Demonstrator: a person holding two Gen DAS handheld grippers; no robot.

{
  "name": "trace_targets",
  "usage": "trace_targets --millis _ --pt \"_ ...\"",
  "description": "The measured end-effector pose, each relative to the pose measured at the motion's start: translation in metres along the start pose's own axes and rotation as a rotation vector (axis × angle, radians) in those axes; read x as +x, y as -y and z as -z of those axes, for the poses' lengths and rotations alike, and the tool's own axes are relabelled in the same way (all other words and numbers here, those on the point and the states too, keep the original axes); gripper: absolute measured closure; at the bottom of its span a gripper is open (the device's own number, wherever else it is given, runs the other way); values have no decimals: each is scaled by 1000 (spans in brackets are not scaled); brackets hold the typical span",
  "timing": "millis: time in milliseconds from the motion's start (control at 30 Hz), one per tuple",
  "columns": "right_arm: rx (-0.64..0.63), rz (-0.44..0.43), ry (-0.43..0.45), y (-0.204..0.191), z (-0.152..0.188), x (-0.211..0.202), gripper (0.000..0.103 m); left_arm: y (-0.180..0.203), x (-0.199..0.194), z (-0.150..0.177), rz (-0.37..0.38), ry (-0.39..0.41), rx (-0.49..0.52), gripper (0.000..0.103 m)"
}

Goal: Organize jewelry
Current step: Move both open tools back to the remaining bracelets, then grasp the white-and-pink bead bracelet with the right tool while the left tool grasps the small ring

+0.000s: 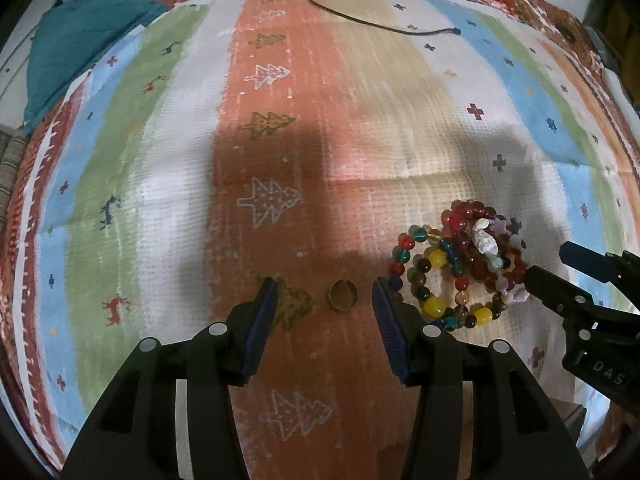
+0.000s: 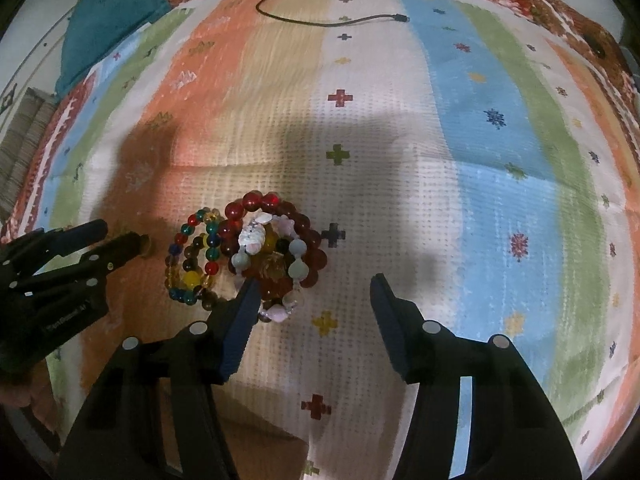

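A small gold ring (image 1: 343,295) stands on the orange stripe of the cloth, between the fingers of my open left gripper (image 1: 325,292). A pile of beaded bracelets (image 1: 460,264) lies just right of it, with red, yellow, teal and white beads. In the right wrist view the pile (image 2: 256,252) lies ahead and left of my open, empty right gripper (image 2: 314,290), whose left fingertip (image 2: 250,292) is at the pile's near edge. The left gripper (image 2: 120,240) shows at the left there, with the ring (image 2: 148,246) at its tips. The right gripper (image 1: 548,270) shows at the right in the left wrist view.
A striped, patterned cloth (image 1: 400,120) covers the surface. A black cable (image 1: 384,26) lies at the far side, also in the right wrist view (image 2: 332,20). A teal fabric bundle (image 1: 84,32) sits at the far left corner.
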State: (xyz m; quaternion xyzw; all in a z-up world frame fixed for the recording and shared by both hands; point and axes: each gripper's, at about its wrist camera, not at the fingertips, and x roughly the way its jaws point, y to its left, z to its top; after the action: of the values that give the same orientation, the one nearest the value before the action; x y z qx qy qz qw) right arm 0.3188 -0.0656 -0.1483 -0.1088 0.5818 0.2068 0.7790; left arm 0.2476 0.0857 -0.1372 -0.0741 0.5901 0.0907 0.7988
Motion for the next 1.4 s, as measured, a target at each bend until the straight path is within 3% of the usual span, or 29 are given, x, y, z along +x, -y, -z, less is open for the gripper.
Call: trace_targets --millis 200,300,367,400,600,1400 --pt "-15 -11 -25 -4 -1 11 69 5 13 -1 -9 -28 23 62" --pt "-28 -26 -24 -8 -2 10 81 7 17 0 -3 -39 32 72" --pt "-44 -22 -21 -10 -2 9 87 7 21 0 4 -45 39 85" --pt "-50 -25 -21 -11 -1 9 91 7 22 0 2 -44 43 85" --pt "-63 -31 -7 -11 -1 3 91 6 20 -1 3 -35 37 85" --pt "-61 -37 120 -6 19 -56 91 28 -66 24 71 121 62 85"
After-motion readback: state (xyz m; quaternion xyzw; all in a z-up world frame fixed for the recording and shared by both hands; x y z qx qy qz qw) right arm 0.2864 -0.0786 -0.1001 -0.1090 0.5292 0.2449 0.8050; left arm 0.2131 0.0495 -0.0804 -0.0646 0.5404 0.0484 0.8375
